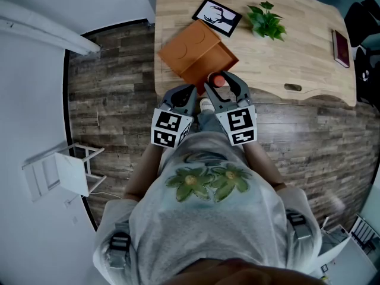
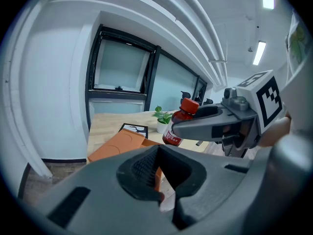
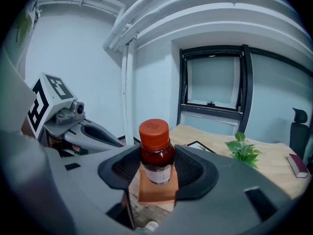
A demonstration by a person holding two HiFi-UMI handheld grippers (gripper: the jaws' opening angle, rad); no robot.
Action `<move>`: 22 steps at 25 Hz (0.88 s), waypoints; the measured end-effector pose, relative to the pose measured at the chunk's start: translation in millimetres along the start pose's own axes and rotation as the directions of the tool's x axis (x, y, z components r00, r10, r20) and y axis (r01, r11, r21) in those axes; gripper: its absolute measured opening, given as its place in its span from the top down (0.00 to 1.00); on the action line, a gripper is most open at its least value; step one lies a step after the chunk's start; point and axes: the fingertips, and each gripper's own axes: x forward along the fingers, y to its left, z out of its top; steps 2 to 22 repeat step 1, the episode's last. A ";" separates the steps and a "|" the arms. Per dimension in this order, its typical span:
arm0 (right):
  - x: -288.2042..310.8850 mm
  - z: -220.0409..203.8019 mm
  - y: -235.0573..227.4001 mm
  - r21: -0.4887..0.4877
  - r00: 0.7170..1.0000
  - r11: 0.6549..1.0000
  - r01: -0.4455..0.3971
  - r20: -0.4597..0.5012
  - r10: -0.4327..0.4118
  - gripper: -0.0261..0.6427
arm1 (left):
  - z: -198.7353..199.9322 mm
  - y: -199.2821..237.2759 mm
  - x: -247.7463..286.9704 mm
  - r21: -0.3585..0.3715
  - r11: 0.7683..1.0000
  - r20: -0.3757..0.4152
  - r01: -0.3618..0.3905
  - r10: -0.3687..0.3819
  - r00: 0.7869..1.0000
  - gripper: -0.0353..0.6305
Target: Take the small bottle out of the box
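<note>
A small brown bottle [image 1: 219,81] with a red cap and white label stands upright between the jaws of my right gripper [image 1: 221,83], which is shut on it. In the right gripper view the bottle [image 3: 156,153] is held above the orange box [image 3: 156,194]. The open orange box [image 1: 199,49] sits on the wooden table's [image 1: 297,58] near left part, its lid flat behind it. Just left of the bottle, my left gripper [image 1: 183,94] is shut with nothing in it. In the left gripper view, its jaws [image 2: 161,180] frame the box [image 2: 120,143], with the bottle [image 2: 180,124] at upper right.
Behind the box lie a framed black-and-white deer picture [image 1: 217,16] and a small potted plant [image 1: 265,21]. A dark red book [image 1: 341,47] rests at the table's right end. A white stool [image 1: 65,168] stands on the wood floor at my left.
</note>
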 end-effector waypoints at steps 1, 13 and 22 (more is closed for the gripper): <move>0.3 -0.2 0.3 0.000 1.000 1.000 0.000 -0.001 0.000 0.64 | -0.2 0.4 -0.2 0.000 1.000 0.000 0.000 0.000 1.000 0.94; 0.3 -0.2 0.3 0.000 1.000 1.000 0.000 -0.001 0.000 0.64 | -0.2 0.4 -0.2 0.000 1.000 0.000 0.000 0.000 1.000 0.94; 0.3 -0.2 0.3 0.000 1.000 1.000 0.000 -0.001 0.000 0.64 | -0.2 0.4 -0.2 0.000 1.000 0.000 0.000 0.000 1.000 0.94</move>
